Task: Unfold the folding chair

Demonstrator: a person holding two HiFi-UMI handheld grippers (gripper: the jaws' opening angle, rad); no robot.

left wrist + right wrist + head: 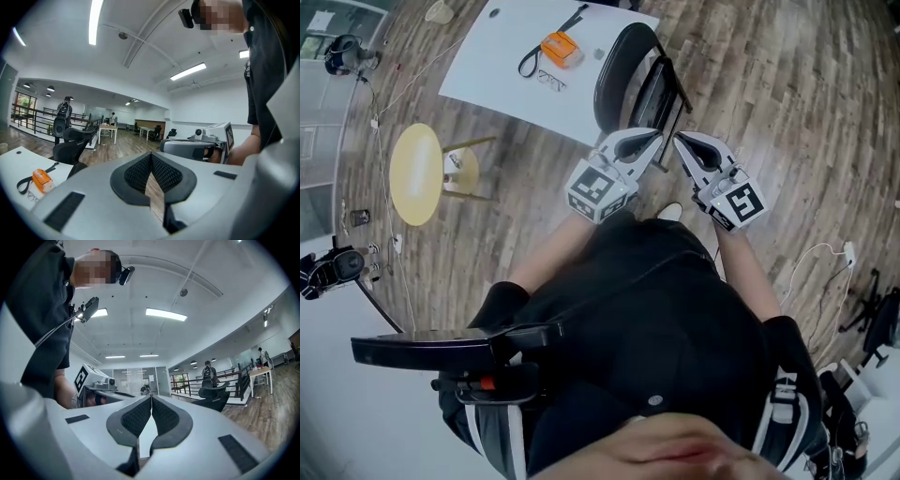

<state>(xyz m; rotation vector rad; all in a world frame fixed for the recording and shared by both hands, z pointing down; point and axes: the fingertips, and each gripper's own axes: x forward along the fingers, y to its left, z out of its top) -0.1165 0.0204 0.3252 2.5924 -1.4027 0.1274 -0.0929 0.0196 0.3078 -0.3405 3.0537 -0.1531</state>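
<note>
The left gripper (656,137) and right gripper (679,141) are hovering side by side, each with its jaws pressed together on nothing. Just ahead of their tips the folding chair (639,80) is standing folded, with the white table (487,66) lying beyond it.

Black short-slv shirt (656,309); left tool (654,139) & right tool (680,142) white w/ b&w marker cubes (598,190).

Folding chair (621,70) beside right edge of table (487,70), stool (417,173) further left
</note>
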